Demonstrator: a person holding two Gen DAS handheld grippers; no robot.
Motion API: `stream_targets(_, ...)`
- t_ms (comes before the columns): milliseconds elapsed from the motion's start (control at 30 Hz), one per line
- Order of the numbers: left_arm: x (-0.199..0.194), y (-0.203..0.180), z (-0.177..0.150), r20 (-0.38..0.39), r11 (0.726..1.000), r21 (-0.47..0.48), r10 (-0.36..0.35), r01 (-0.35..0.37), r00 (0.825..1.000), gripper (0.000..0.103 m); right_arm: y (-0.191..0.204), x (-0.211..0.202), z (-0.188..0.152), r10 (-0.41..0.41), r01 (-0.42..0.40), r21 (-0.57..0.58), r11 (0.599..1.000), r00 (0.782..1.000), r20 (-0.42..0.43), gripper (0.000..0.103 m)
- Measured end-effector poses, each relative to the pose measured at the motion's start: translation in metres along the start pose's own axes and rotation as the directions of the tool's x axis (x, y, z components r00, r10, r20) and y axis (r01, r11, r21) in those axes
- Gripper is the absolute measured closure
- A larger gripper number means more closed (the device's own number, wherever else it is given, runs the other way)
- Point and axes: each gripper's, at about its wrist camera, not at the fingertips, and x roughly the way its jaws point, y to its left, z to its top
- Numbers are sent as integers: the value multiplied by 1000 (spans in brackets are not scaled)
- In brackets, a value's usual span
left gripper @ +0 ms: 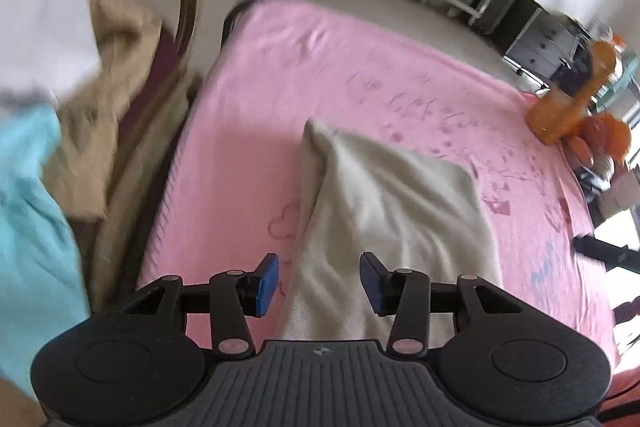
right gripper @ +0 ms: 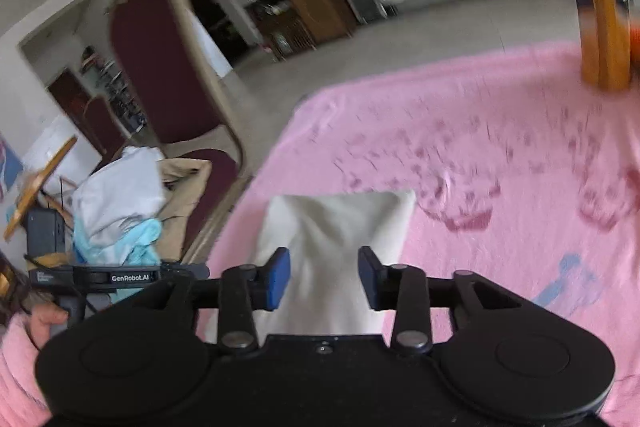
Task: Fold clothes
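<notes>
A cream-white folded cloth [left gripper: 384, 211] lies on the pink sheet [left gripper: 320, 75] that covers the table. My left gripper [left gripper: 319, 283] hovers above the cloth's near left edge, open, with nothing between its blue pads. In the right wrist view the same cloth [right gripper: 332, 227] lies just ahead of my right gripper [right gripper: 324, 277], which is open with no fabric between its jaws. The left gripper's body [right gripper: 116, 277] shows at the left of that view, held by a hand in a pink sleeve [right gripper: 20, 359].
A maroon chair [right gripper: 160, 67] to the left holds a pile of white, tan and turquoise clothes [right gripper: 124, 203]. The same pile [left gripper: 44, 75] fills the left wrist view's left side. Orange bottles [left gripper: 568, 99] stand at the table's far right corner. Shelves and cabinets line the back of the room.
</notes>
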Motion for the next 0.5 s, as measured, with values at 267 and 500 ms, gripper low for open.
stream_targets(267, 18, 23, 2, -32, 990, -137, -21, 17, 999, 52, -63, 72, -27, 104, -61, 319, 946, 988, -118, 55)
stream_targets(500, 31, 27, 2, -99, 988, -150, -44, 29, 994, 48, -67, 88, -36, 153, -93, 360, 928, 978, -141, 42)
